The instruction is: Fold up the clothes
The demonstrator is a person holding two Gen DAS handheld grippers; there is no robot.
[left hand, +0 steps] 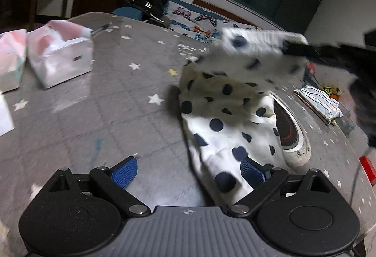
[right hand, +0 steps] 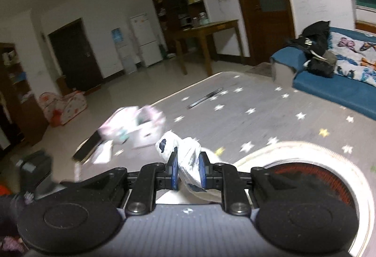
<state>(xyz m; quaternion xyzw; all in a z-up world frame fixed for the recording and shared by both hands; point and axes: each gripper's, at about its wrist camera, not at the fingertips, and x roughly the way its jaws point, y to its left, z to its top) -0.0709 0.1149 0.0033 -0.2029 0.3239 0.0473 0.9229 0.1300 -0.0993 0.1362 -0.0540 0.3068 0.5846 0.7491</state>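
A white garment with dark polka dots lies partly lifted on the grey star-patterned table. My left gripper is open, its blue pads wide apart; the garment's near corner rests against the right pad. My right gripper is shut on a bunched edge of the garment and holds it above the table. In the left wrist view the right gripper's black finger lifts the far edge, blurred by motion.
Two pink-white tissue packs stand at the table's left. A round induction cooker is set in the table under the garment. A folded striped cloth lies at the right. A blue sofa is beyond the table.
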